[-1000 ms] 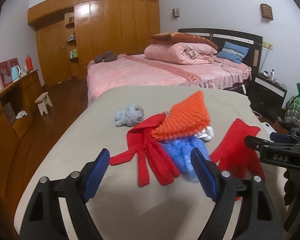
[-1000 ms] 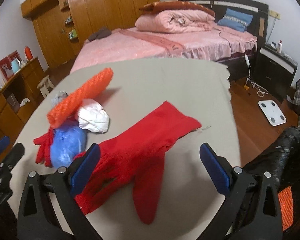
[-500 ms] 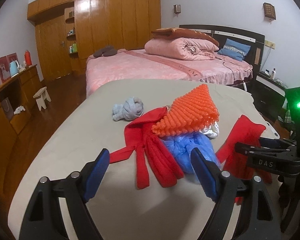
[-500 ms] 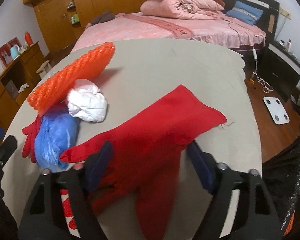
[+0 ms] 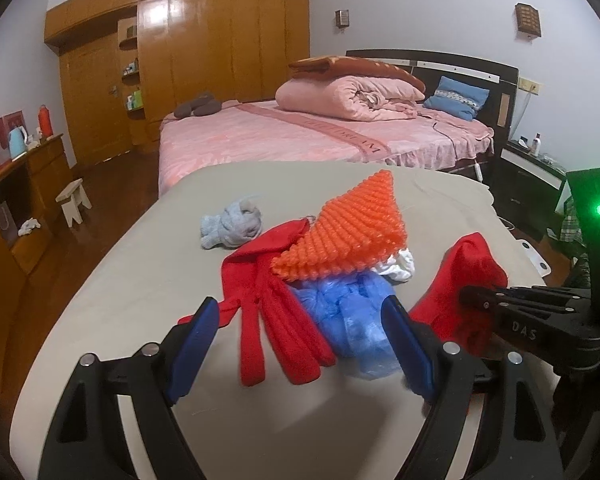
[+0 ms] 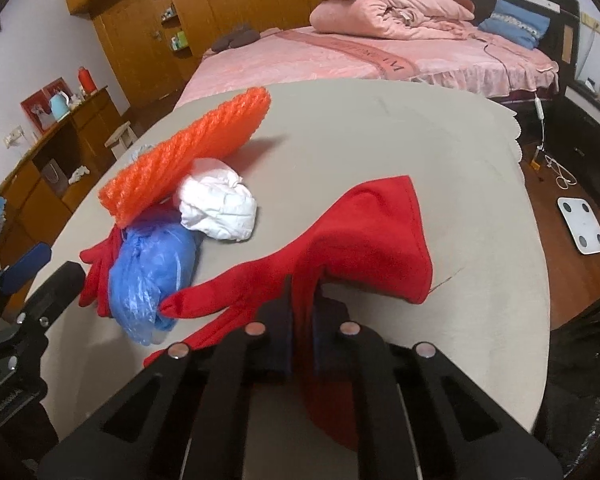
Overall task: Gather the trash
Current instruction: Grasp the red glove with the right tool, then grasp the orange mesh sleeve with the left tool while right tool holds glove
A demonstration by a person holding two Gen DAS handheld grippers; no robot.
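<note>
The red glove (image 6: 364, 236) lies on the counter (image 6: 380, 128) at centre frame of the right wrist view, its cuff toward the upper right and its fingers toward the lower left. The right gripper (image 6: 302, 320) is clenched on the glove's palm, and the fabric is bunched and pulled up between the closed jaws. To the left of the glove sits a crumpled white wad (image 6: 220, 208), touching a blue plastic bag (image 6: 152, 268) below it. An orange bubble-textured sheet (image 6: 184, 148) rests tilted over both. A second red glove (image 5: 268, 304) lies under the pile's left side, fingers toward the lower frame in the left wrist view. A grey knotted cloth (image 5: 232, 224) lies apart, at upper left of the pile. The left gripper (image 5: 304, 344) hangs released at the lower frame, jaws wide, nothing between them touching the pads; the blue bag and second glove show beyond the gap. A pink bed (image 5: 300, 136) stands behind the counter.
</note>
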